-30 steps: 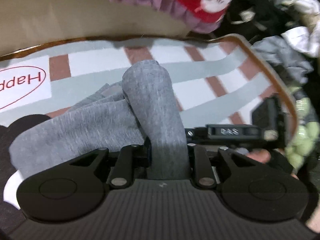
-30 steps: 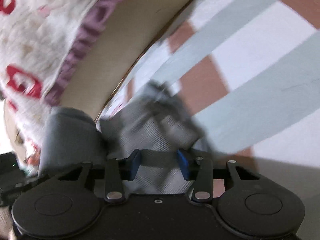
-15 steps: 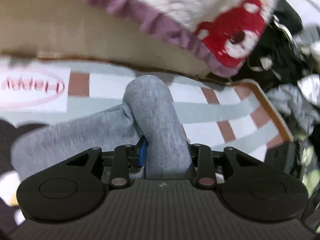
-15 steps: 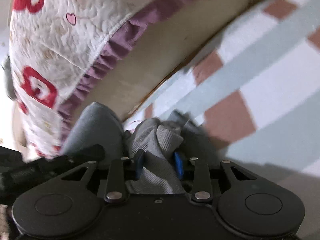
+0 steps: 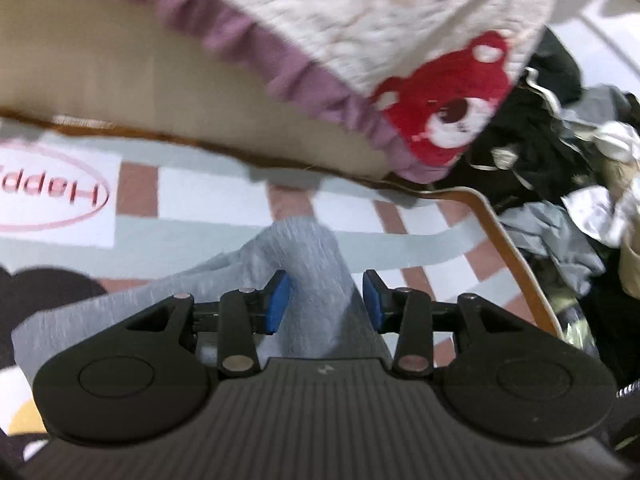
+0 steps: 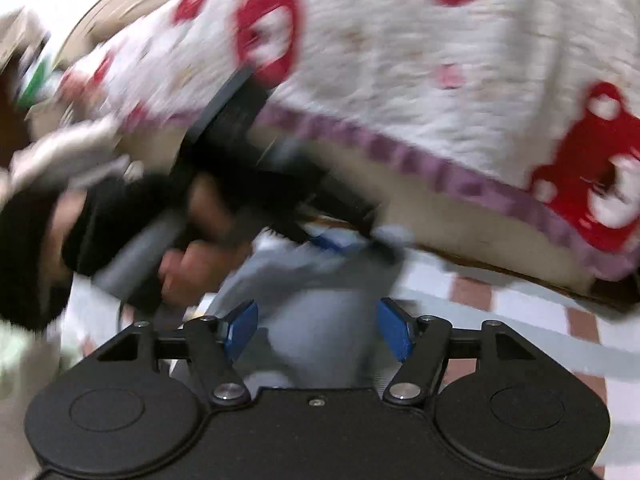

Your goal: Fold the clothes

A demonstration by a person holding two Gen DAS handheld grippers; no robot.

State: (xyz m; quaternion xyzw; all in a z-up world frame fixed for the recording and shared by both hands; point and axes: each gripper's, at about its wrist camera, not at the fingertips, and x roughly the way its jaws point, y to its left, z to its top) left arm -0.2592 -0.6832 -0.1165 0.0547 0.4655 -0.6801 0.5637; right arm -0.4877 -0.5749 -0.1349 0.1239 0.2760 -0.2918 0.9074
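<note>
A grey knit garment (image 5: 304, 280) lies bunched on the striped mat (image 5: 192, 236), with a raised fold running between my left gripper's (image 5: 322, 300) blue pads. The jaws stand apart and do not press the cloth. In the right wrist view the same grey garment (image 6: 316, 328) sits between the pads of my right gripper (image 6: 318, 330), whose jaws are wide apart. The left gripper's black body and the hand holding it (image 6: 192, 220) show at the left of that view, above the cloth.
A white quilt with red bears and a purple frill (image 5: 400, 60) hangs over a beige bed edge (image 5: 120, 64) behind the mat. A heap of dark and grey clothes (image 5: 560, 160) lies at the right past the mat's brown border (image 5: 516, 260).
Both grippers were shut on the grey garment; both have opened now and let it go. The cloth fold has dropped lower. The right view has swung toward the bed.
</note>
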